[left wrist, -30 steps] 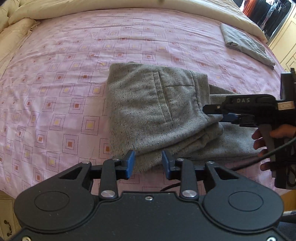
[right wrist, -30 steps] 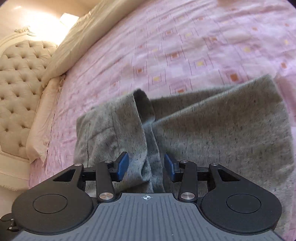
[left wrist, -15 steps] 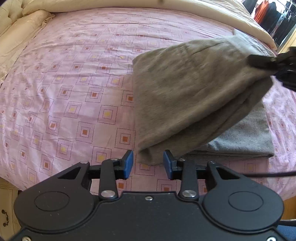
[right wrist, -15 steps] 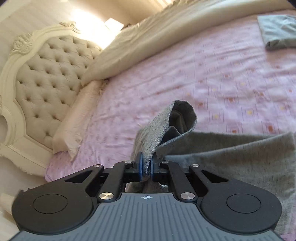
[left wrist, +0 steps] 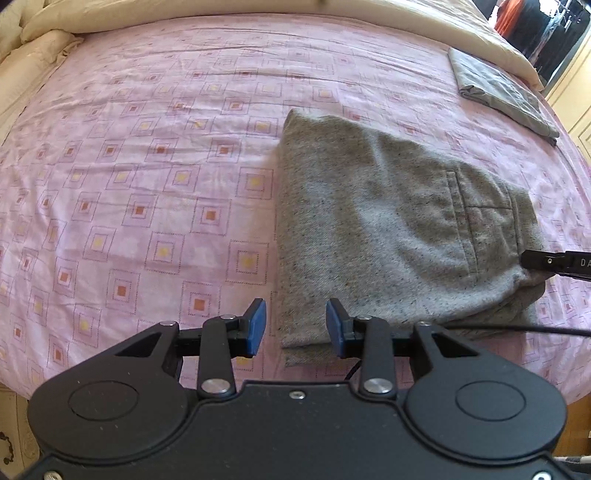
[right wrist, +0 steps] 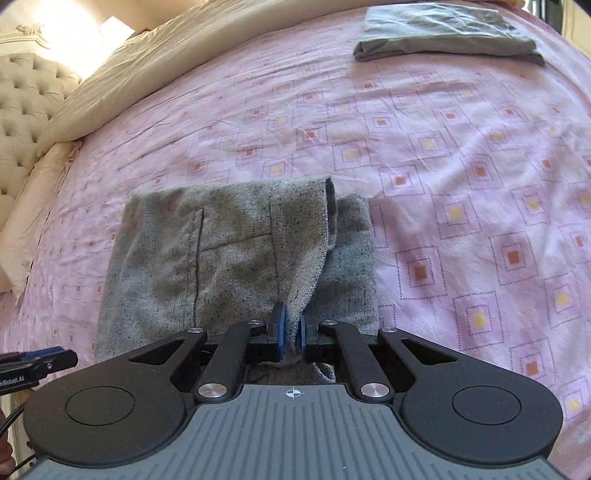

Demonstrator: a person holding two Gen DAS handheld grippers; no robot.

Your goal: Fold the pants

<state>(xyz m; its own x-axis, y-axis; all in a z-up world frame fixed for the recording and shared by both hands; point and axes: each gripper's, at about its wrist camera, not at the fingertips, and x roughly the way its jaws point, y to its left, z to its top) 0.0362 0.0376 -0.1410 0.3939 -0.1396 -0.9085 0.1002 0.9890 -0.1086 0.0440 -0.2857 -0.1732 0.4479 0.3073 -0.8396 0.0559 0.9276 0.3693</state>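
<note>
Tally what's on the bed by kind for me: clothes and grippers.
Grey pants, being folded: 1
Folded grey garment at the far edge: 1
Grippers: 2, the left gripper open over the pants' near corner, the right gripper shut on the pants' edge
Total: 4

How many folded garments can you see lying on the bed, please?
2: the grey speckled pants near the bed's front edge, pinched by the right gripper, and a folded grey garment at the far corner.
</note>
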